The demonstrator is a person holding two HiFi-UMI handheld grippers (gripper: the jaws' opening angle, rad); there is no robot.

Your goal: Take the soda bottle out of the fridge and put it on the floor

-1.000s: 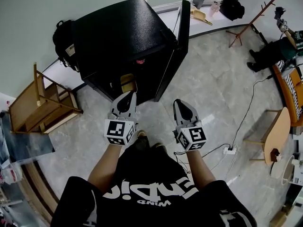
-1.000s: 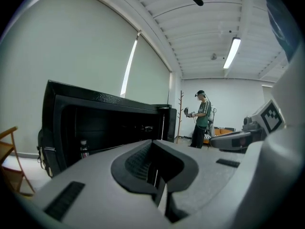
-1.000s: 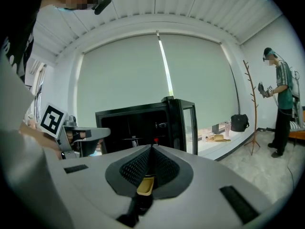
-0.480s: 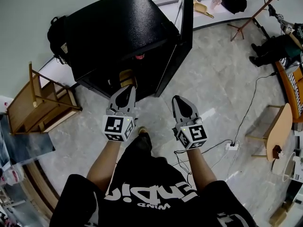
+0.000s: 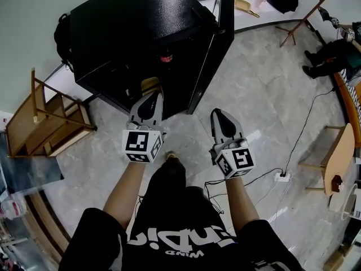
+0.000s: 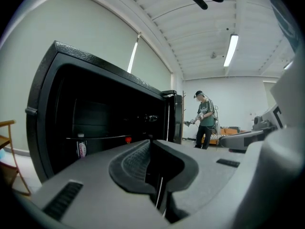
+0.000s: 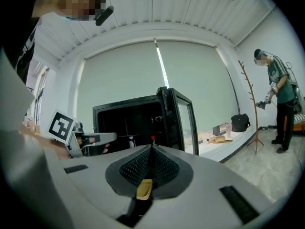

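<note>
The left gripper (image 5: 152,97) and right gripper (image 5: 218,114) are held side by side at centre frame. They are aimed at the open fridge (image 5: 141,27), presumably for a reach inside. Both sets of jaws are clenched on nothing. The soda bottle (image 5: 166,56), judged by its red cap, is kept inside the fridge at upper centre, beside a pale-labelled bottle (image 6: 81,148).

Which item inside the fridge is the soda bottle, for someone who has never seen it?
Find the black fridge with its door swung open. In its dark interior, the soda bottle shows as a bright red cap, its body hidden. The small bottle to its left has a pale cap and a pinkish label; only the soda's cap is red.
</note>
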